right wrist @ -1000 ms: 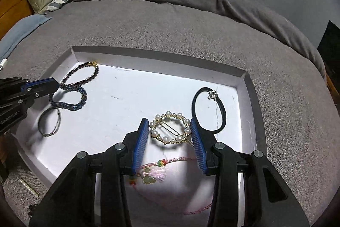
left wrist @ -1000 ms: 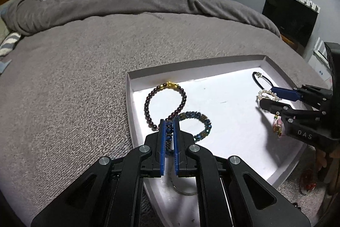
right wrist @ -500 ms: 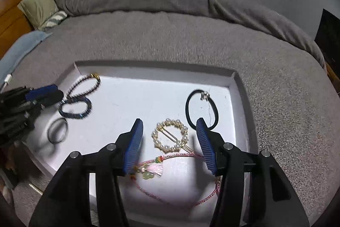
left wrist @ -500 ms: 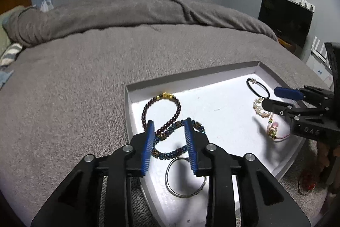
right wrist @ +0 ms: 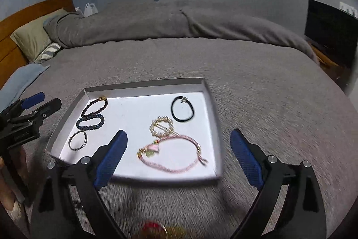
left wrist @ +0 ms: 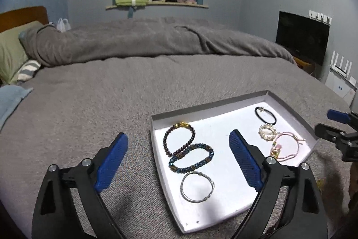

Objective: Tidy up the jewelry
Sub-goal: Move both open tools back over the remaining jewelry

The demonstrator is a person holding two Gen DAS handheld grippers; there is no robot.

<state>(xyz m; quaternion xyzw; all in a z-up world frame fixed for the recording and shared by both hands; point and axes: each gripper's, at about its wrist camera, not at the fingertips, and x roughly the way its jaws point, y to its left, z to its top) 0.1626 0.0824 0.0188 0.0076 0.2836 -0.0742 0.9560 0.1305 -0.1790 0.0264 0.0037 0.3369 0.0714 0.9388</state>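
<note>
Lying in the tray point(left wrist: 154, 140): bracelets point(left wrist: 179, 140), untouched.

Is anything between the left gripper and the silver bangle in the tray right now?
Nothing visible. The left gripper is open, its jaws having just been opening, with nothing between them. The silver bangle lies flat and alone at the near end of the tray, below the blue beaded bracelet.

White tray point(left wrist: 228, 212) on a grey bed point(left wrist: 111, 86); dark red bracelet point(left wrist: 179, 138), blue bead bracelet point(left wrist: 192, 159), silver bangle point(left wrist: 197, 186), pink cord point(right wrist: 176, 153), black hair tie point(right wrist: 182, 109).
</note>
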